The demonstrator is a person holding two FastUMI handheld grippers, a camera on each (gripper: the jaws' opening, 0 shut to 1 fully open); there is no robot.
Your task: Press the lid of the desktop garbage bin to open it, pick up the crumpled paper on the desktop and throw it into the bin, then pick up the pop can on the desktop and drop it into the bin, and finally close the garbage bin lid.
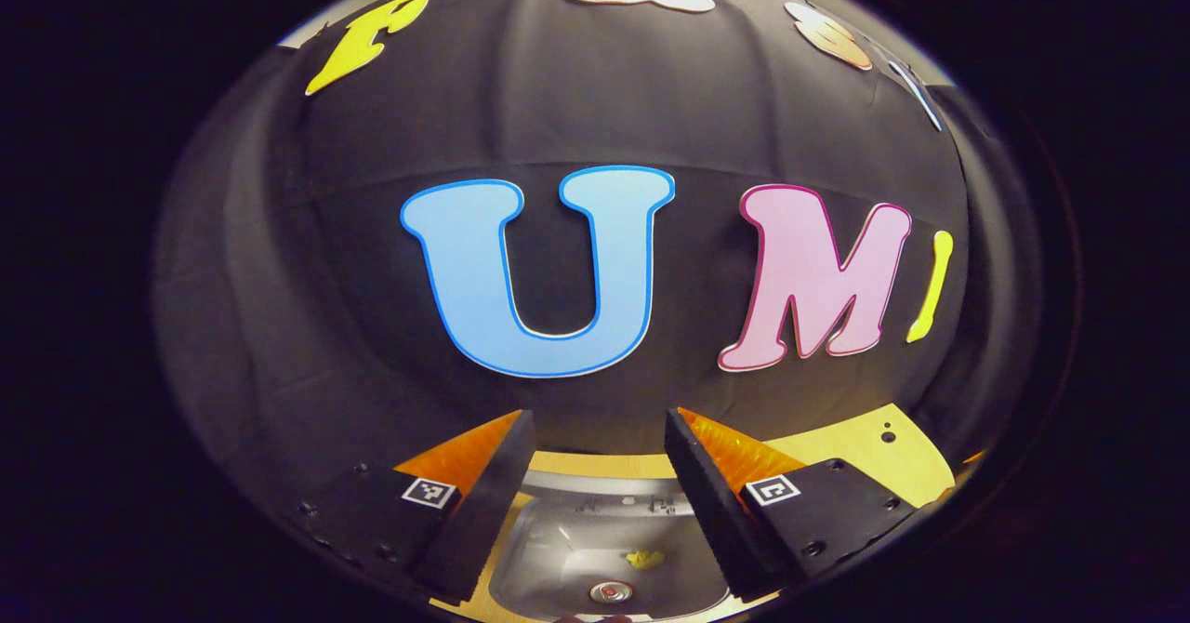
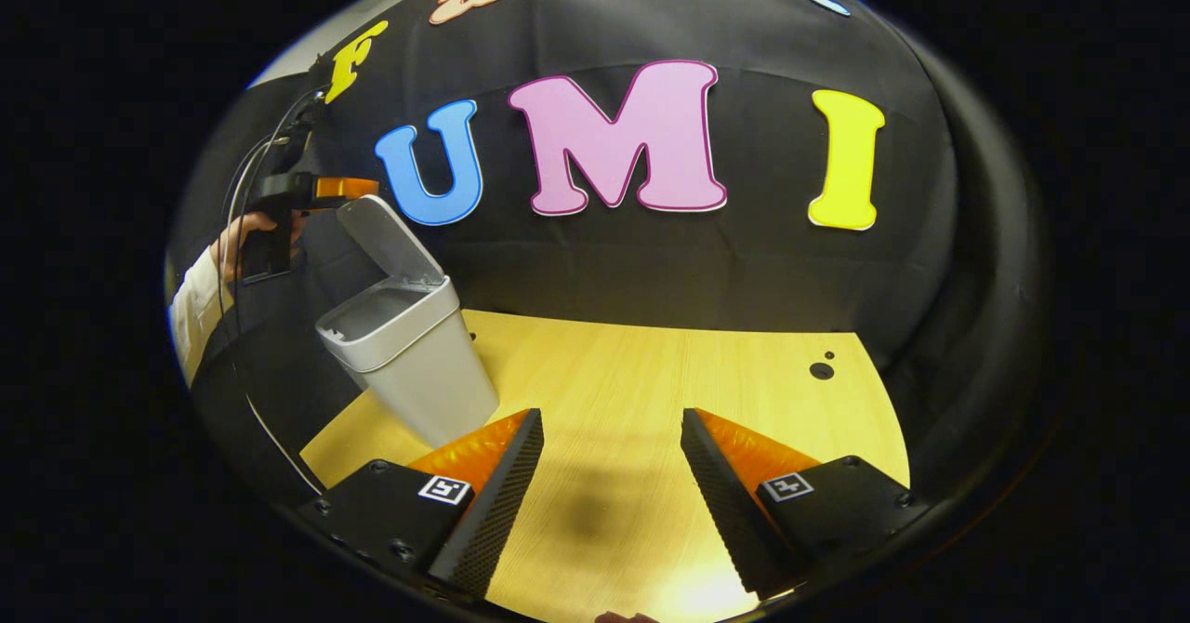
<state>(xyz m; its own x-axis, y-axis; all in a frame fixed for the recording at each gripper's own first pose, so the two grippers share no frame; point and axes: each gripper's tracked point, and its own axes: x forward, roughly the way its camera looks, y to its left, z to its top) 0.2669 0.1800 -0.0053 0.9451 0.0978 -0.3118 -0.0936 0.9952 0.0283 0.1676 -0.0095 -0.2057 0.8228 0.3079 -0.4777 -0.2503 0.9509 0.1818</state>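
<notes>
My left gripper [image 1: 598,420] hangs open straight above the open grey bin [image 1: 595,497]. Down inside the bin lie a pop can [image 1: 610,592], seen from its top, and a yellow crumpled paper [image 1: 644,559]. From the right gripper view the bin [image 2: 423,372] stands on the left of the wooden table with its lid [image 2: 386,237] swung up. A person's hand holds the left gripper [image 2: 351,186] just over the lid's top edge. My right gripper [image 2: 611,416] is open over bare tabletop to the right of the bin, with nothing between its fingers.
The wooden table [image 2: 651,372] stretches right of the bin, with two small dark holes [image 2: 821,370] near its far right edge. A white sleeve [image 2: 195,307] and a cable run down at the left. Black cloth closes the back.
</notes>
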